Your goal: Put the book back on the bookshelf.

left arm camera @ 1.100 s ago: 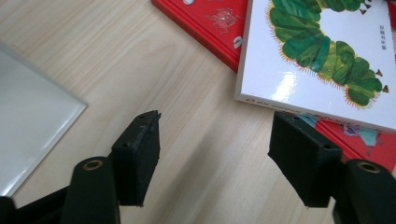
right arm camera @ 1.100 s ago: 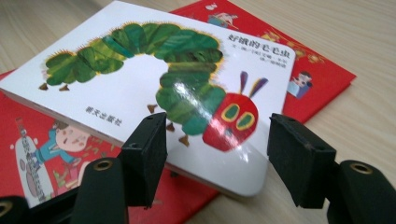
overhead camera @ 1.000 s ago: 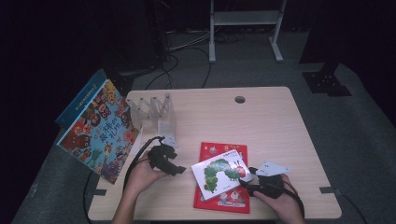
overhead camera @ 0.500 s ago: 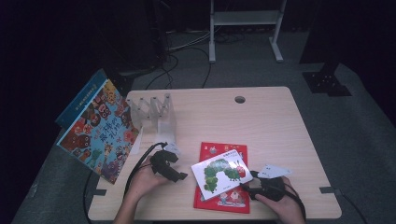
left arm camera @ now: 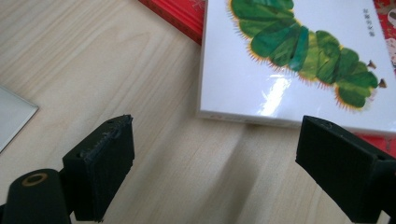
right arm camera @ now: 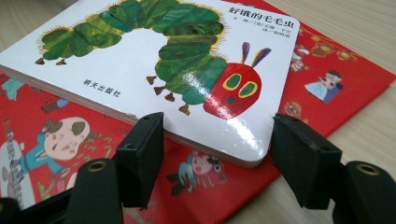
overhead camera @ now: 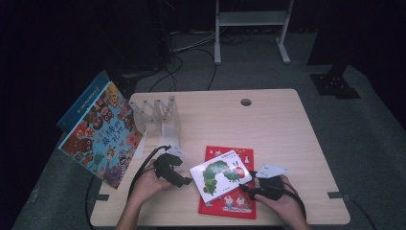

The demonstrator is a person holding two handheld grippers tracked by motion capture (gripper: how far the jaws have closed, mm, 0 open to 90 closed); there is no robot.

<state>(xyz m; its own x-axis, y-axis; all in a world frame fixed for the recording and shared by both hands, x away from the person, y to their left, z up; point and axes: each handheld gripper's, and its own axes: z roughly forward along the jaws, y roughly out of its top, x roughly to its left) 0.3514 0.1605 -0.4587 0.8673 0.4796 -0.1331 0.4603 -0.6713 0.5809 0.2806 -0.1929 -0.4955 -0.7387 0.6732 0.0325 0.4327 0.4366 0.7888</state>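
A white caterpillar book (overhead camera: 219, 174) lies askew on a red picture book (overhead camera: 229, 205) near the table's front edge. My left gripper (overhead camera: 186, 181) is open just left of the white book. In the left gripper view its jaws (left arm camera: 219, 137) stand wide apart on either side of the white book's (left arm camera: 289, 51) near corner, with the red book (left arm camera: 180, 14) behind. My right gripper (overhead camera: 245, 187) is open at the white book's right corner. The right gripper view shows that gripper (right arm camera: 219, 140) straddling the white book's (right arm camera: 140, 51) rounded corner above the red book (right arm camera: 327, 84), without clamping it.
A clear acrylic book rack (overhead camera: 158, 115) stands at the table's back left. A large colourful picture book (overhead camera: 103, 136) leans off the left edge, with a blue book (overhead camera: 81, 103) behind it. A cable hole (overhead camera: 246, 102) sits at the back. A clear plate (left arm camera: 9, 112) lies left of the left jaw.
My left gripper has slid right and nearer, up to the white book's left corner. The right gripper has shifted slightly at the book's right corner. The books have not moved.
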